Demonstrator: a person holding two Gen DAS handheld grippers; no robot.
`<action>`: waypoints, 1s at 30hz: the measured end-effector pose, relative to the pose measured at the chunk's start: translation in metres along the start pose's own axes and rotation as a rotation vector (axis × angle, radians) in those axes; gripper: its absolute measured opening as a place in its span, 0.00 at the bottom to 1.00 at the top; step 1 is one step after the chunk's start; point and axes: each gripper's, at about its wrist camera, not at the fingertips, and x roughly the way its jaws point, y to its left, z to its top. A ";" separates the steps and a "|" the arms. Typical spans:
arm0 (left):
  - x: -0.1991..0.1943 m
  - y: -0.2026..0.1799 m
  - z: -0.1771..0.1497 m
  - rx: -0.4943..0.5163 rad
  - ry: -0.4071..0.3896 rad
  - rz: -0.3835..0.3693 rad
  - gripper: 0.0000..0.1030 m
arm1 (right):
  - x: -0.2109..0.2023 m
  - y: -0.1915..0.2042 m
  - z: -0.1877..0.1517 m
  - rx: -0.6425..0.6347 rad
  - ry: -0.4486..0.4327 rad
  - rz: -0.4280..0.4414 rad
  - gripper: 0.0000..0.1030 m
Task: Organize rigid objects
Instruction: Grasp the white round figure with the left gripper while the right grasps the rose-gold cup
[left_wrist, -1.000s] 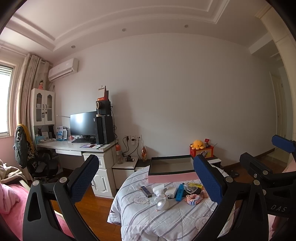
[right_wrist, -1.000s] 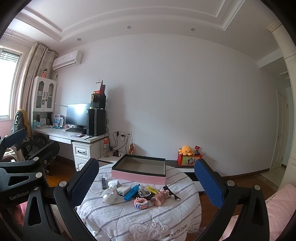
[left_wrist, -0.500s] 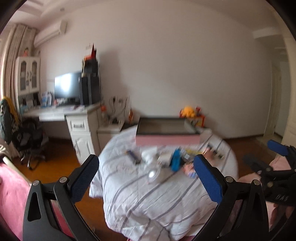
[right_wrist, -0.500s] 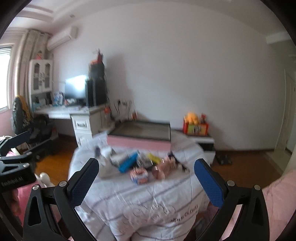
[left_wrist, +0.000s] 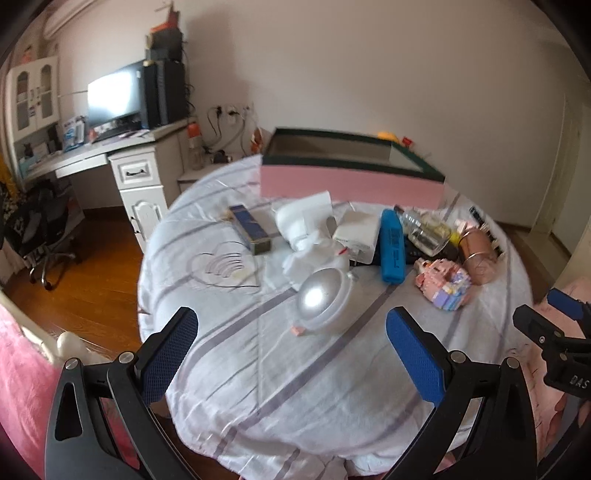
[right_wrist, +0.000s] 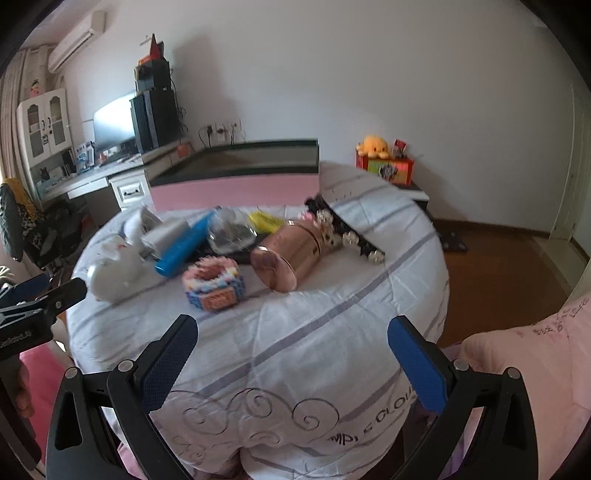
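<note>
A round table under a striped white cloth (left_wrist: 280, 387) carries a heap of small objects in front of an empty pink box (left_wrist: 351, 182). In the left wrist view lie a silver dome lamp (left_wrist: 323, 299), a dark blue carton (left_wrist: 251, 229), a blue case (left_wrist: 392, 251), a glass bottle (left_wrist: 424, 232), a pastel block model (left_wrist: 443, 284) and a copper tin (left_wrist: 478, 254). My left gripper (left_wrist: 291, 354) hangs open just short of the lamp. In the right wrist view my right gripper (right_wrist: 293, 363) stands open before the block model (right_wrist: 214, 284) and copper tin (right_wrist: 286, 254). Neither holds anything.
A white desk (left_wrist: 110, 155) with monitor and office chair (left_wrist: 40, 229) stands at the left on a wooden floor. A pink bed (right_wrist: 535, 354) borders the table at the right. A low shelf with a yellow plush toy (right_wrist: 375, 146) sits by the far wall.
Both grippers have tilted down and come much closer to the table; the objects now fill the views. Both stay open and empty.
</note>
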 end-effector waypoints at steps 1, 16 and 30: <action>0.010 -0.002 0.001 0.007 0.020 0.006 1.00 | 0.005 -0.002 0.000 0.002 0.011 0.003 1.00; 0.064 0.001 0.003 0.045 0.091 0.003 1.00 | 0.058 -0.011 0.009 -0.013 0.092 0.048 1.00; 0.052 0.017 0.010 0.012 0.089 -0.078 0.82 | 0.054 -0.011 0.006 -0.032 0.066 0.050 1.00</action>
